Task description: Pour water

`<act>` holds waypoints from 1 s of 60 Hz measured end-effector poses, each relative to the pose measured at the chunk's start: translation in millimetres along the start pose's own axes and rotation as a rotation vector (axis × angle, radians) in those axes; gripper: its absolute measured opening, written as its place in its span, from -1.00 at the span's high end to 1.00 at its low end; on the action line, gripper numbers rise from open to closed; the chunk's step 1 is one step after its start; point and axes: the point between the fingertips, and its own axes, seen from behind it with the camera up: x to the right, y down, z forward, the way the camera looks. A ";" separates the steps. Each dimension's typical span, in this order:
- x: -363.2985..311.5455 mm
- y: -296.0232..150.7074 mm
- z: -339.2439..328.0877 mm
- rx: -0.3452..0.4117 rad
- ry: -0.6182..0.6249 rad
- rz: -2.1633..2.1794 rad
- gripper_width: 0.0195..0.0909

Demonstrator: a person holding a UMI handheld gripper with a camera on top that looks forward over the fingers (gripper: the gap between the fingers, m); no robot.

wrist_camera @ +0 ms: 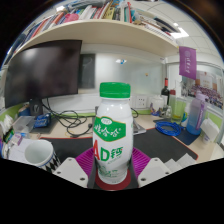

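The gripper is clamped on a white green-capped bottle. Left of the bottle stands a white cup. A dark monitor rises behind the cup.

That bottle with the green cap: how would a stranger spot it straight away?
Find the dark monitor on the cluttered desk. Nearer than it, the bottle stands upright between the gripper fingers: white, green-capped, with green lettering, the tallest thing nearby, beside a white cup.

Tongs apparently clamp an upright green-capped bottle, white cup nearby.
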 end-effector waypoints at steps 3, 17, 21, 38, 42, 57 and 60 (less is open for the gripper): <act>0.7 0.0 -1.0 -0.002 0.001 0.006 0.05; 8.1 10.7 -10.3 -0.068 0.025 0.011 -0.87; 5.0 16.6 -19.4 -0.097 0.016 -0.005 -0.85; -16.2 38.1 -108.0 -0.286 -0.031 0.008 -0.81; -19.3 23.3 -131.1 -0.301 -0.019 0.001 -0.82; -58.3 -25.0 -178.7 -0.330 -0.090 -0.090 -0.81; -64.9 -29.0 -185.5 -0.334 -0.100 -0.094 -0.81</act>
